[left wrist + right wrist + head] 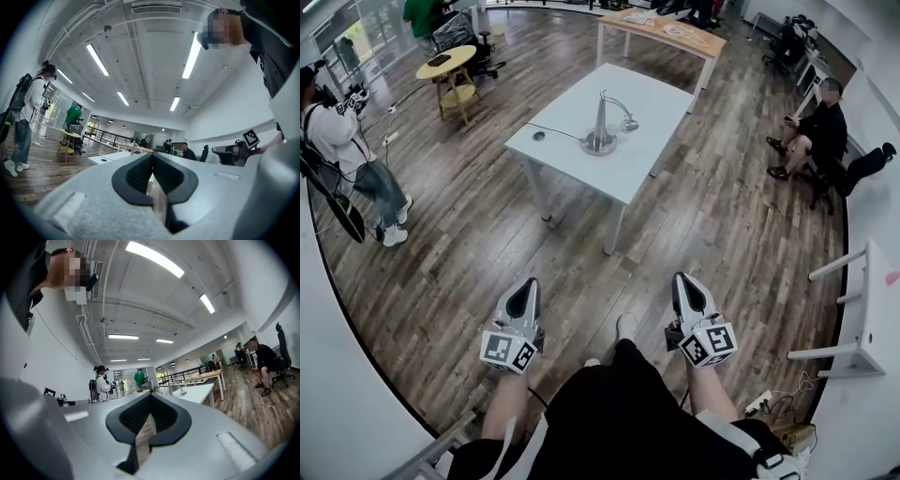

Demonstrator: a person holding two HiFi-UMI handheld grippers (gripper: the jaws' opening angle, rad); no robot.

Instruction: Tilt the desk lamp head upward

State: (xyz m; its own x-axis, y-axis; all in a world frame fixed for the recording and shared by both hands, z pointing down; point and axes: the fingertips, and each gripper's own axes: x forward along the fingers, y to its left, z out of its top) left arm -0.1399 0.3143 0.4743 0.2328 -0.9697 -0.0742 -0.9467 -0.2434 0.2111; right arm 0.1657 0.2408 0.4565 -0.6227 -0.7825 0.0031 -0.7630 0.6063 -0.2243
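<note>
A silver desk lamp [602,128] stands on the white table [628,164] in the head view, its cone-shaped stem upright, its thin arm curving right to a small head [629,124] that hangs low. My left gripper [525,287] and right gripper [682,281] are held low over the wooden floor, well short of the table, both shut with nothing between the jaws. In the left gripper view my left gripper [152,157] points level toward the white table [105,158]. In the right gripper view the lamp [178,390] shows small on the table [199,392] beyond my right gripper [151,397].
A black cable [555,131] runs across the table to the lamp. A person with gear [342,155] stands at the left, another person [816,131] sits at the right. A round yellow side table [450,70], a wooden table [666,28] and a white rack [862,309] stand around.
</note>
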